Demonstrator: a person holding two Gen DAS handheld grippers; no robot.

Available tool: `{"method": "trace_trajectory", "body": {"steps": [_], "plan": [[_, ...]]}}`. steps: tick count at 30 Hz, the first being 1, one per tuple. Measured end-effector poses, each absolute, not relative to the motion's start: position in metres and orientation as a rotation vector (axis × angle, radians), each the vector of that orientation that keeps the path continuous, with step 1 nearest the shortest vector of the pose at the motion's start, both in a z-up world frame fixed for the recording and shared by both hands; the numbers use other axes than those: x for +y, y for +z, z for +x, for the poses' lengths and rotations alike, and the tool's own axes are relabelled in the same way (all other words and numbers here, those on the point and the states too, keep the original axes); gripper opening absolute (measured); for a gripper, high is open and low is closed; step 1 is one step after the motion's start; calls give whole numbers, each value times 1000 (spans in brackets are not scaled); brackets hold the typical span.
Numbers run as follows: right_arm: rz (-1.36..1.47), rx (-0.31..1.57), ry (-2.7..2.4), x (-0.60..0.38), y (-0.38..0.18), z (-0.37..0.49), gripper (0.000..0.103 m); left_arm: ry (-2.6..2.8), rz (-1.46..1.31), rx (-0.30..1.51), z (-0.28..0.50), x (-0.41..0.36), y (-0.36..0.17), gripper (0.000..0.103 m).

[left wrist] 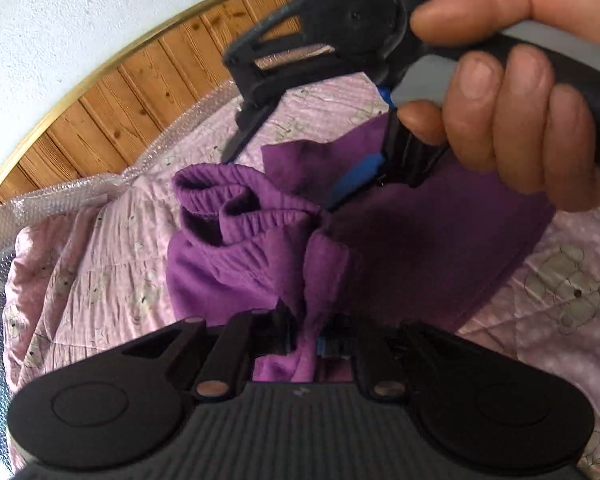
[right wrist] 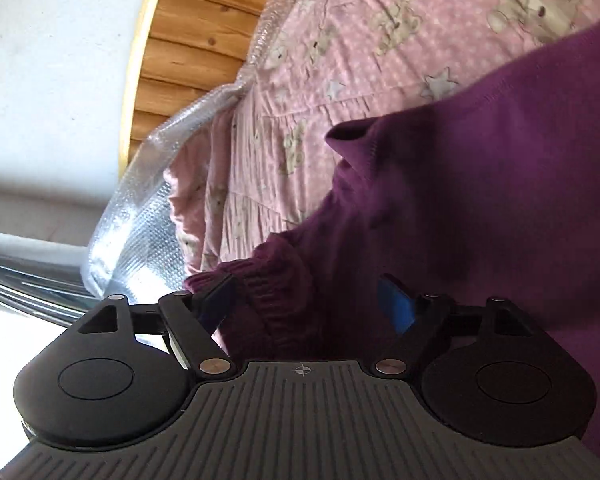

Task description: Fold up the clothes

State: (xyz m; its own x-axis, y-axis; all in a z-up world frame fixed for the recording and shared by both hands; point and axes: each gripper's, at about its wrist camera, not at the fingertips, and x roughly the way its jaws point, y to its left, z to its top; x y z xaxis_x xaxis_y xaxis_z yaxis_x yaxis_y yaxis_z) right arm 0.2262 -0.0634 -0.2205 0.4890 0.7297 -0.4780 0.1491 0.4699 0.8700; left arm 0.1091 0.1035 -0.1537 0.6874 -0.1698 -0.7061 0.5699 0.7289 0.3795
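Observation:
A purple fleece garment (left wrist: pixel 420 248) with an elastic waistband (left wrist: pixel 236 208) lies bunched on a pink bear-print quilt (left wrist: pixel 100 280). My left gripper (left wrist: pixel 306 338) is shut on a fold of the purple cloth and holds it pulled up. In the left wrist view the right gripper (left wrist: pixel 300 152) is above the garment, held by a hand, its fingers spread apart. In the right wrist view my right gripper (right wrist: pixel 308 300) is open with the waistband edge of the garment (right wrist: pixel 460 200) lying between its fingers.
The quilt (right wrist: pixel 340 80) covers the bed. Bubble wrap (left wrist: pixel 60 196) lines its far edge. Behind it are a wooden plank panel (left wrist: pixel 148 92) and a white wall (left wrist: pixel 60 20). The bubble wrap (right wrist: pixel 140 216) also shows in the right wrist view.

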Motion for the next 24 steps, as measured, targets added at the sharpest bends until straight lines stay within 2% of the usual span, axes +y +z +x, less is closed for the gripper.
{"method": "trace_trajectory", "body": {"steps": [2, 5, 7, 9, 10, 13, 15, 19, 22, 24], "plan": [[1073, 994, 477, -60, -223, 220, 90, -457, 600, 715, 111, 105, -155, 22], [1067, 941, 501, -55, -214, 213, 94, -473, 555, 730, 111, 109, -150, 24], [947, 961, 495, -44, -210, 214, 95, -476, 514, 750, 112, 114, -146, 25], [691, 1038, 453, -20, -212, 225, 79, -482, 419, 787, 111, 122, -143, 27], [562, 1072, 431, -9, -213, 230, 35, -483, 354, 816, 113, 132, -141, 29], [304, 1080, 387, 10, -218, 240, 28, -456, 165, 887, 117, 162, -137, 35], [257, 1027, 376, 15, -213, 242, 28, -400, 32, 919, 123, 186, -135, 40], [236, 1005, 338, 13, -208, 234, 30, -319, -197, 954, 137, 229, -135, 41], [206, 953, 281, 9, -194, 223, 56, -268, -307, 968, 148, 253, -135, 41], [149, 787, 235, 11, -150, 210, 62, -270, -313, 979, 155, 252, -137, 42]]}}
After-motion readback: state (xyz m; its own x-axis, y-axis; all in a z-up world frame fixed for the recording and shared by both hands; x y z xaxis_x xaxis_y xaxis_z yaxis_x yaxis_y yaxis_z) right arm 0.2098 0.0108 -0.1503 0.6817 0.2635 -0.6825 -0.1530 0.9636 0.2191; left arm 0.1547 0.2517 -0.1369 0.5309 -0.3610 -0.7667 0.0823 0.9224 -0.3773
